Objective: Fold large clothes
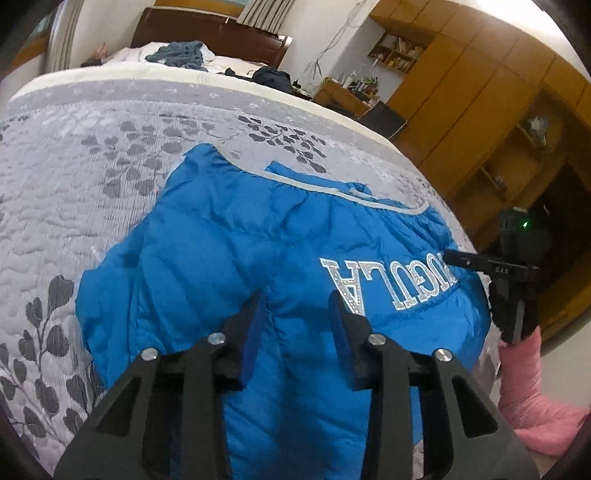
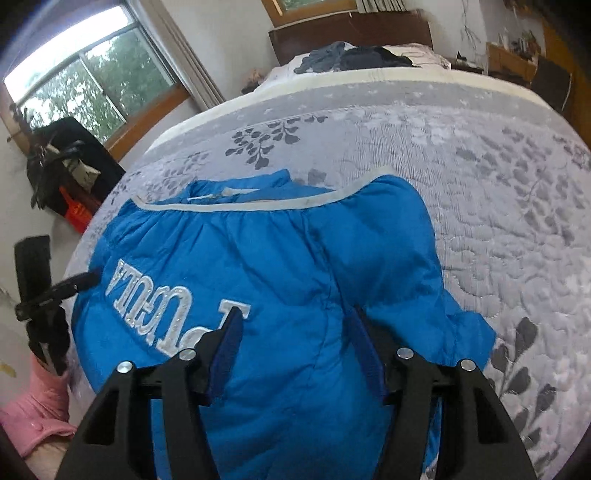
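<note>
A blue padded jacket (image 1: 229, 236) is spread on a bed covered by a grey quilt (image 1: 74, 177) printed with dark leaf sprigs. The garment lies with a grey-trimmed edge (image 2: 258, 205) toward the headboard (image 1: 207, 33), and large silver lettering (image 1: 384, 284) is seen across its surface, upside down in both views. The fabric is puffed and creased, and a flap of it is turned out at the side in the right wrist view.

The left gripper (image 1: 295, 314) is held above the near part of the jacket; its fingers (image 1: 255, 317) are spread apart with blue fabric visible between them, and nothing is gripped. The right gripper (image 2: 293, 332) is held likewise over the jacket beside the lettering, its blue-padded fingers (image 2: 227, 345) parted and closed on nothing. Whether the fingertips touch the cloth cannot be told.

In each view the other gripper is seen at the jacket's edge, near a pink sleeve (image 1: 532, 398).

Further clothes (image 1: 181, 55) are heaped at the head of the bed. A wooden cupboard wall (image 1: 480, 92) is seen on one side of the room and a window (image 2: 92, 81) on the other.
</note>
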`<state>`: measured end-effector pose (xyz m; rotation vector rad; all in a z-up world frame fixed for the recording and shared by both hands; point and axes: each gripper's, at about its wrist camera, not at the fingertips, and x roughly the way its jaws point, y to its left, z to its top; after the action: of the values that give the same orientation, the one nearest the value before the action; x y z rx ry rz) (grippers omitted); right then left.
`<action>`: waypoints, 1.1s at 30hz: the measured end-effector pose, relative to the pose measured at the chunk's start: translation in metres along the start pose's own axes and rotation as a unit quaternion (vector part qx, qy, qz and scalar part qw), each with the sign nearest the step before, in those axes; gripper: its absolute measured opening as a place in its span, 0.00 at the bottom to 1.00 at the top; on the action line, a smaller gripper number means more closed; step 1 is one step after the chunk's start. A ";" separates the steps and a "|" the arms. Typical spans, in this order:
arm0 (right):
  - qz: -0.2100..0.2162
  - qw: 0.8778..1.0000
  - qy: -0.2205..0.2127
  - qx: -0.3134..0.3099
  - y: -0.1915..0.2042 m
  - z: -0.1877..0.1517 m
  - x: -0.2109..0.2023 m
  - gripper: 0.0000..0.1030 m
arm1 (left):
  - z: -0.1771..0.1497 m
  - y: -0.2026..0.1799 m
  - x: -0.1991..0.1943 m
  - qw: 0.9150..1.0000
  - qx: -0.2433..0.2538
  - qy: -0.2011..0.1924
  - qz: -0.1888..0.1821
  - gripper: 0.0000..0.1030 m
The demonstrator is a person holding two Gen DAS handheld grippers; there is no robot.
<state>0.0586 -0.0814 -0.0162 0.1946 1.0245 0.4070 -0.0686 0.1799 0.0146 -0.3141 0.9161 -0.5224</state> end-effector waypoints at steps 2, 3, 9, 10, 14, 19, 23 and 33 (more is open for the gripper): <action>0.011 1.000 -0.001 0.011 -0.007 0.002 0.004 0.57 | 0.000 0.001 0.001 1.000 -0.002 -0.002 -0.003 0.32; 0.014 1.000 -0.001 0.015 -0.008 0.002 0.004 0.57 | 0.000 0.001 0.001 1.000 -0.003 -0.003 -0.003 0.32; 0.029 0.999 -0.012 0.028 -0.009 -0.002 -0.016 0.59 | -0.003 -0.014 -0.009 1.000 0.004 -0.010 0.016 0.45; 0.036 0.999 -0.018 0.035 -0.011 -0.004 -0.024 0.61 | -0.003 -0.017 -0.012 1.000 0.006 -0.014 0.020 0.51; 0.042 0.996 -0.047 0.069 -0.031 -0.017 -0.062 0.69 | -0.005 -0.043 -0.022 0.998 0.041 -0.031 0.045 0.60; 0.027 0.994 -0.047 0.099 -0.057 -0.040 -0.086 0.75 | -0.005 -0.065 -0.019 0.998 0.045 -0.023 0.042 0.63; 0.043 0.991 -0.032 0.122 -0.073 -0.062 -0.087 0.76 | -0.007 -0.076 -0.009 0.997 0.036 -0.015 0.064 0.63; 0.131 0.978 -0.017 0.161 -0.088 -0.097 -0.053 0.80 | -0.016 -0.081 0.010 0.993 0.024 -0.024 0.115 0.67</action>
<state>-0.0276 -0.1862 -0.0543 0.6300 1.0312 0.4722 -0.1003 0.1066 0.0365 -0.1728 0.8792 -0.3222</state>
